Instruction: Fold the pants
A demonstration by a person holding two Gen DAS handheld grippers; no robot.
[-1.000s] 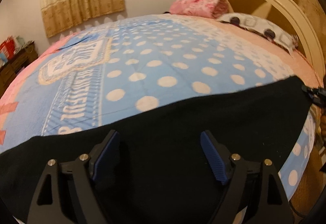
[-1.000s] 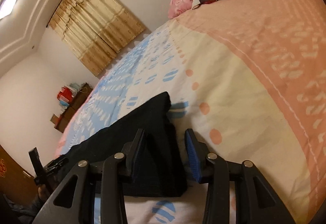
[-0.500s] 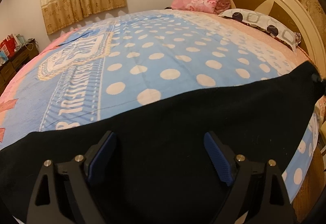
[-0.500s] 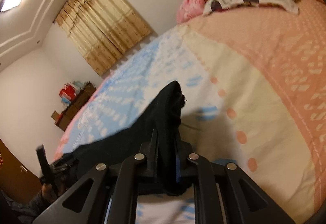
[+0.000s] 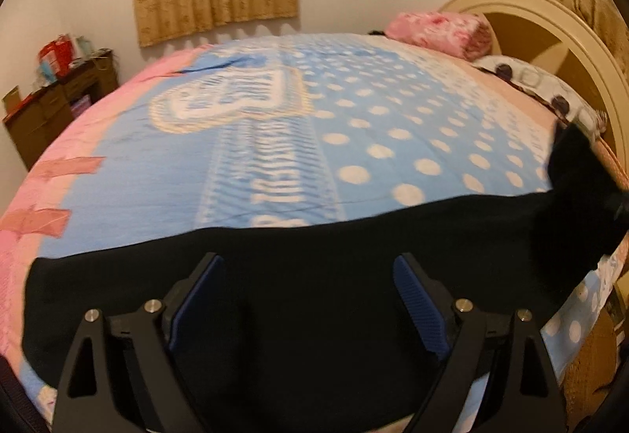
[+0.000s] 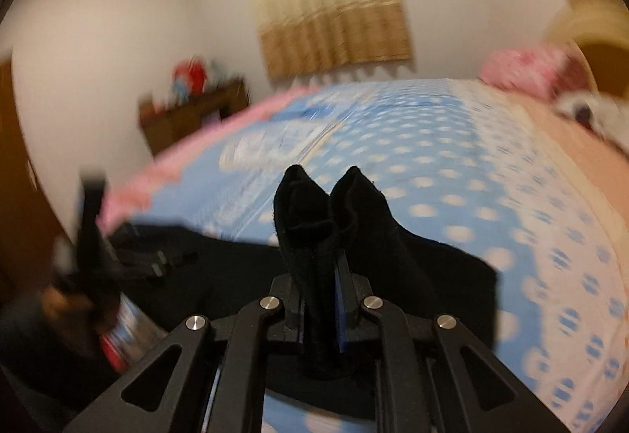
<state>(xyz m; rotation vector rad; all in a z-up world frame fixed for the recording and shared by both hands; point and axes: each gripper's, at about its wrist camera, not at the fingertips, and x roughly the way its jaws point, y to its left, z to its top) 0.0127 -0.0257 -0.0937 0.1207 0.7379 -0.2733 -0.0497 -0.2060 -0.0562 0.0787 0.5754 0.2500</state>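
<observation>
Black pants (image 5: 314,275) lie along the near edge of a bed. My left gripper (image 5: 306,299) is open, its blue pads spread wide just above the pants' middle. My right gripper (image 6: 320,299) is shut on one end of the pants (image 6: 334,205), whose fabric bunches up in two peaks above the jaws. That lifted end also shows at the right of the left wrist view (image 5: 578,173). The left gripper appears blurred at the left of the right wrist view (image 6: 92,236).
The bed has a blue polka-dot blanket (image 5: 354,126) with pink borders. A pink folded blanket (image 5: 440,32) and a patterned pillow (image 5: 542,94) lie by the cream headboard (image 5: 558,24). A brown dresser (image 5: 51,106) stands at the far left by the wall.
My right gripper shut on the pants' end, lifted it off the bed and swung left. My left gripper stayed open over the pants.
</observation>
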